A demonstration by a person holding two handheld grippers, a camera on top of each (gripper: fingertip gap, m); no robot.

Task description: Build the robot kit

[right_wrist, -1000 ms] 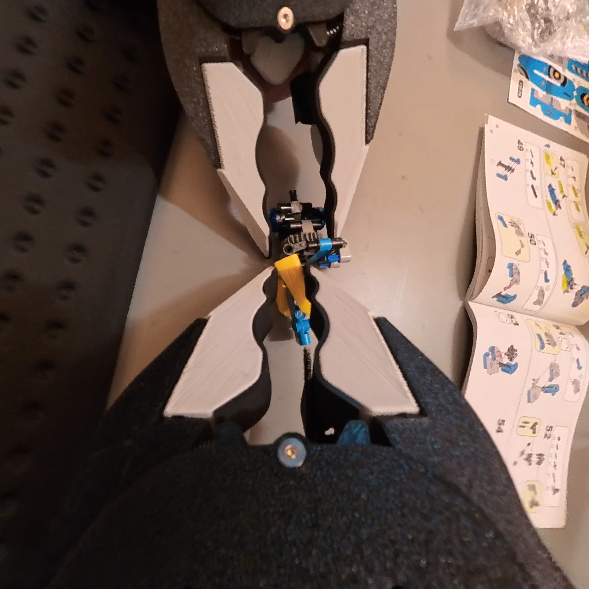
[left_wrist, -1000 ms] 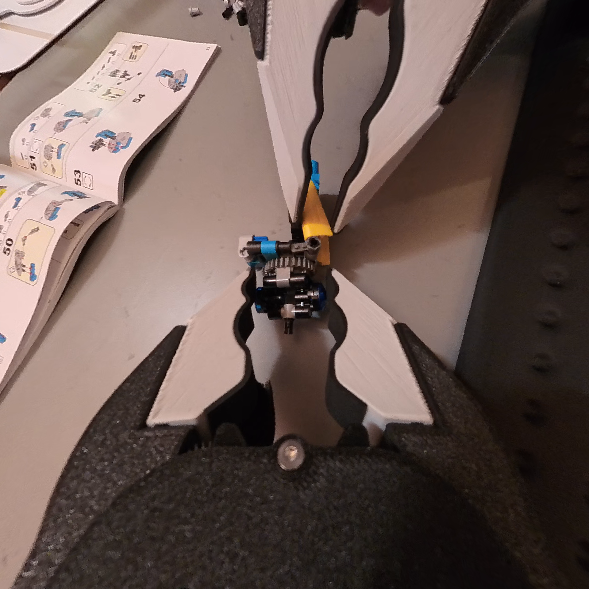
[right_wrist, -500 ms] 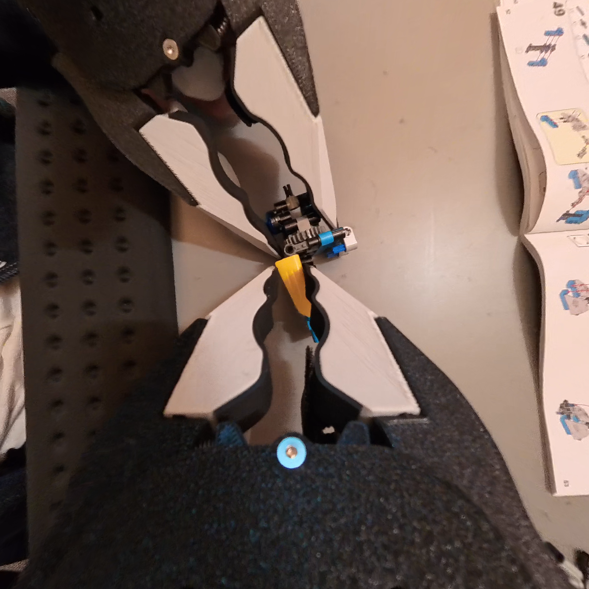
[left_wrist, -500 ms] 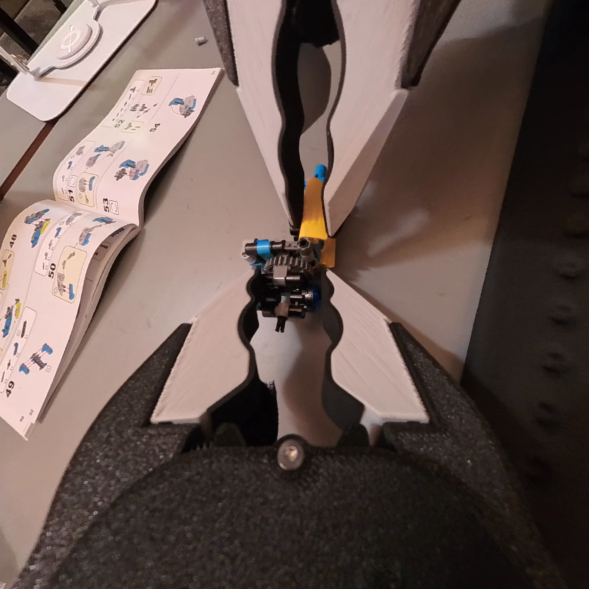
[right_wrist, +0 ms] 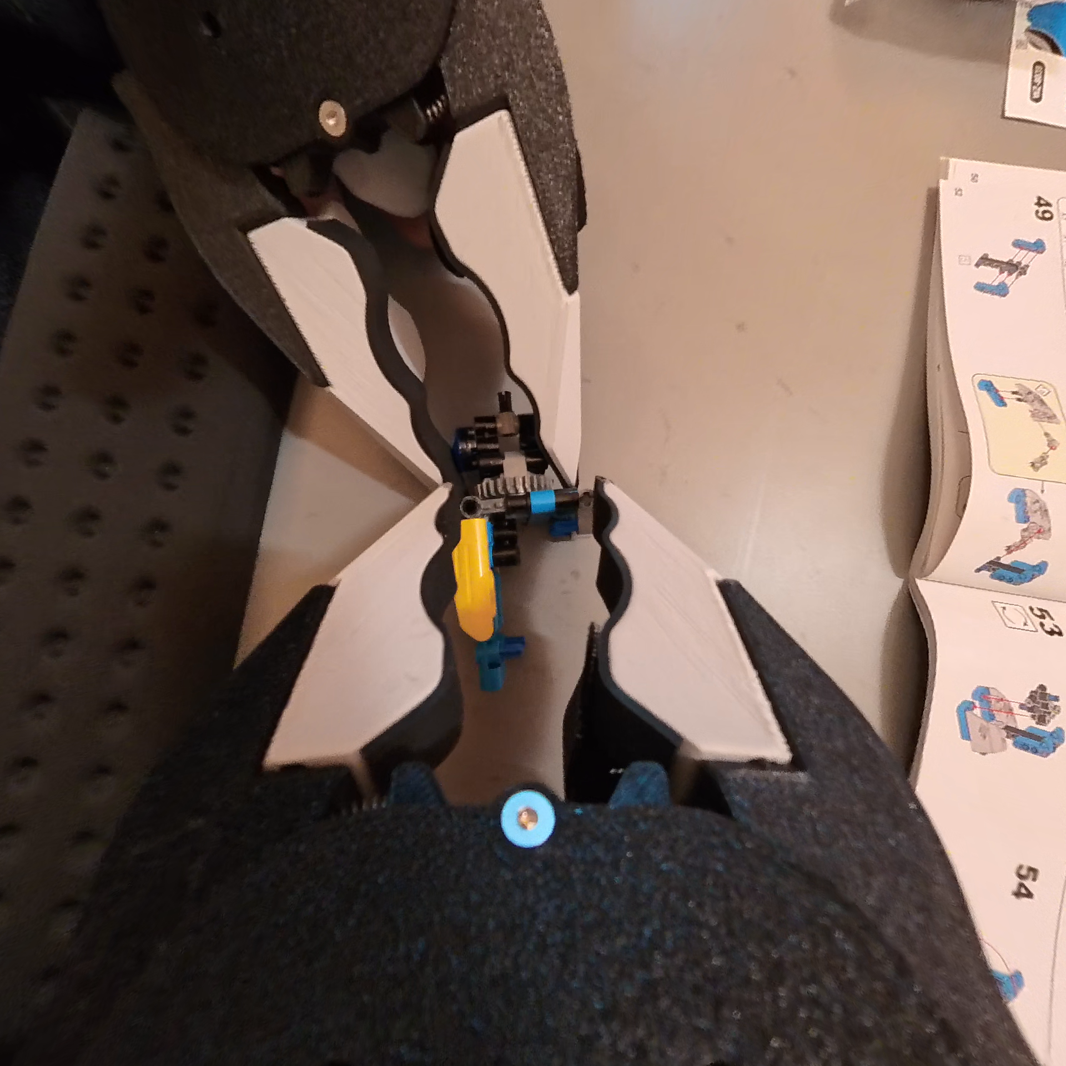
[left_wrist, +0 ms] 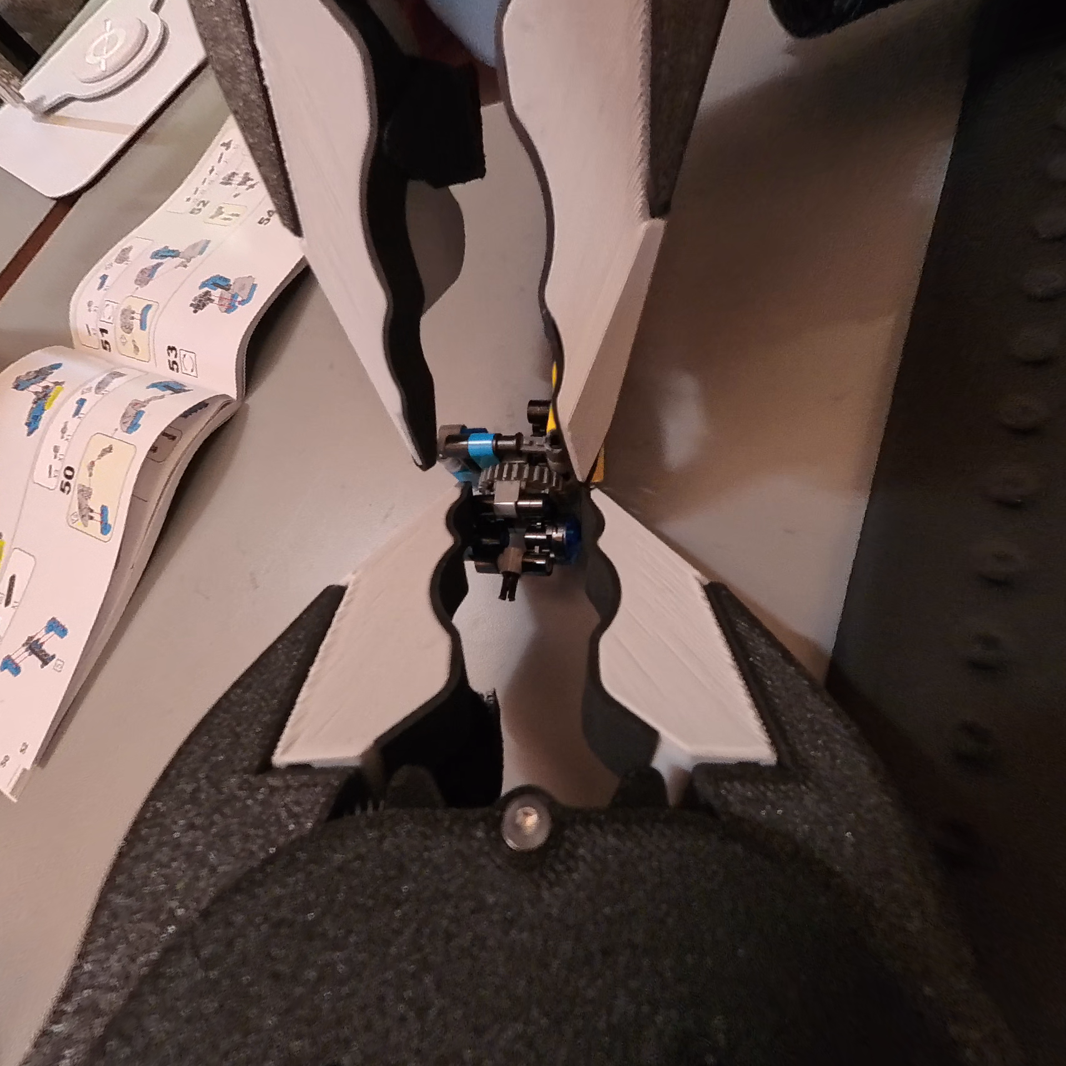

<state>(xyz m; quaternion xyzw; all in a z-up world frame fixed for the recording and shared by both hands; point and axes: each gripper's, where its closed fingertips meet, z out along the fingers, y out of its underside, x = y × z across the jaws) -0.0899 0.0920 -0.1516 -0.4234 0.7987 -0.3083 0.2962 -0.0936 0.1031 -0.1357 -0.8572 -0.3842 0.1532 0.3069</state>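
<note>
A small brick assembly (left_wrist: pixel 519 519) of black pins, a grey gear and a blue bush sits between the two grippers, just above the grey table (left_wrist: pixel 277 519). My left gripper (left_wrist: pixel 522 507) is shut on its black pin block. My right gripper (right_wrist: pixel 522 496) faces it tip to tip with its jaws apart. A yellow curved piece (right_wrist: pixel 473 582) with a blue connector (right_wrist: pixel 493 657) hangs off the assembly (right_wrist: pixel 502 444) and lies against one of the right gripper's fingers (right_wrist: pixel 375 634). In the left wrist view the right gripper (left_wrist: pixel 502 455) hides most of the yellow piece.
An open instruction booklet (left_wrist: pixel 115 404) lies on the table beside the grippers; it also shows in the right wrist view (right_wrist: pixel 992 461). A white flat stand (left_wrist: pixel 98 75) lies at the far corner. A dark perforated surface (left_wrist: pixel 980 519) borders the table's other side. Only a small space, under 4 cm, lies between the two pairs of fingers.
My right gripper's jaws have opened and let go of the yellow piece. Both grippers have come closer together. My left gripper still holds the assembly.
</note>
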